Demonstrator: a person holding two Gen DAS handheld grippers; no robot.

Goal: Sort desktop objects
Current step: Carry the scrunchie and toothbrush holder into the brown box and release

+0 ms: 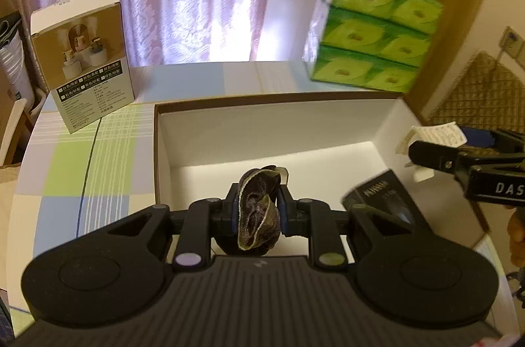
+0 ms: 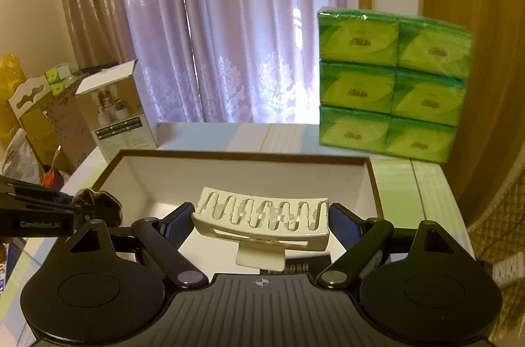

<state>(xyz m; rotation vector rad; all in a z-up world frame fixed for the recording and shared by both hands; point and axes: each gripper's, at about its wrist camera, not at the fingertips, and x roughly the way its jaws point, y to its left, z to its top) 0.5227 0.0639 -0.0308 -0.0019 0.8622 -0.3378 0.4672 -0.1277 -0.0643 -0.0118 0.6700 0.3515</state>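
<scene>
1. Pinching a dark scrunchie (image 1: pixel 259 215), the left gripper (image 1: pixel 257 209) has its blue-padded fingers (image 1: pixel 233 209) pressed against both sides of the crumpled fabric, holding it above the near edge of the open white box (image 1: pixel 262 130).
2. From the right wrist view, the right gripper (image 2: pixel 261 220) holds a white hair claw clip (image 2: pixel 262 215) crosswise between its fingers; the blue pads (image 2: pixel 344 224) sit at the two ends of the clip, and its toothed side faces up.
3. The clip hangs over the near part of the white box (image 2: pixel 370 183), which has a brown outer rim and white inner walls.
4. A small black carton (image 1: pixel 384 196) lies tilted in the near right corner of the box, just beside the left gripper.
5. The box rests on a table covered with a checked cloth (image 1: pixel 82 156) in green, blue and white.
6. A humidifier carton (image 1: pixel 82 58) stands upright on the table beyond the left corner of the box.
7. A green multipack of tissues (image 2: pixel 390 88) stands upright beyond the right far corner of the box.
8. Pale purple curtains (image 2: pixel 229 35) hang behind the table.
</scene>
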